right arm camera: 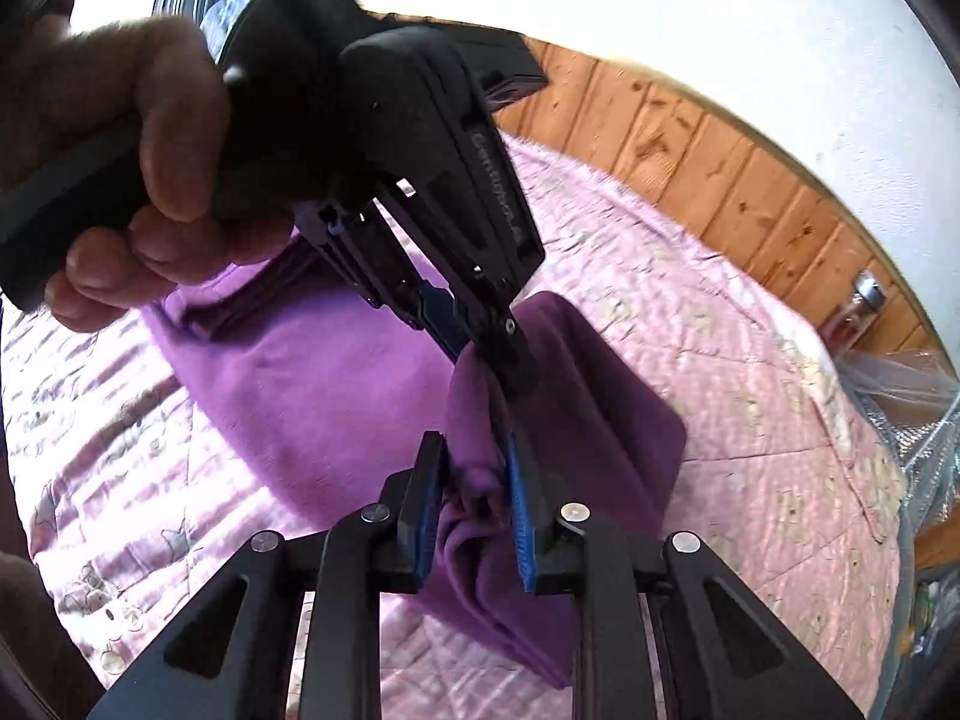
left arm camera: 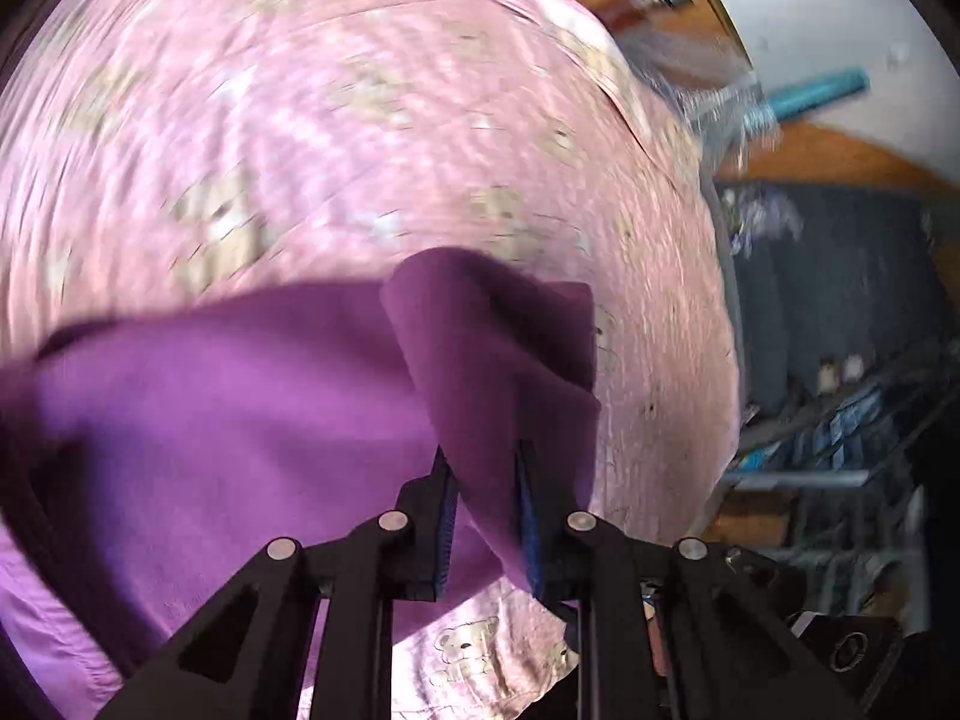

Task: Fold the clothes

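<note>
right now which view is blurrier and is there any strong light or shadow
Left wrist view: heavy motion smear over the pink quilt; the left gripper and the purple garment in it stay fairly sharp. Right wrist view: mostly sharp, sunlit streaks and shadow bands on the quilt at left, the hand slightly soft.

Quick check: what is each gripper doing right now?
Left gripper: shut on the purple garment.
Right gripper: shut on the same purple garment, bunched between its fingers.

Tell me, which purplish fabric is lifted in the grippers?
The plain purple garment, pinched by both grippers. The paler pink quilt, printed with bears, lies flat beneath.
</note>
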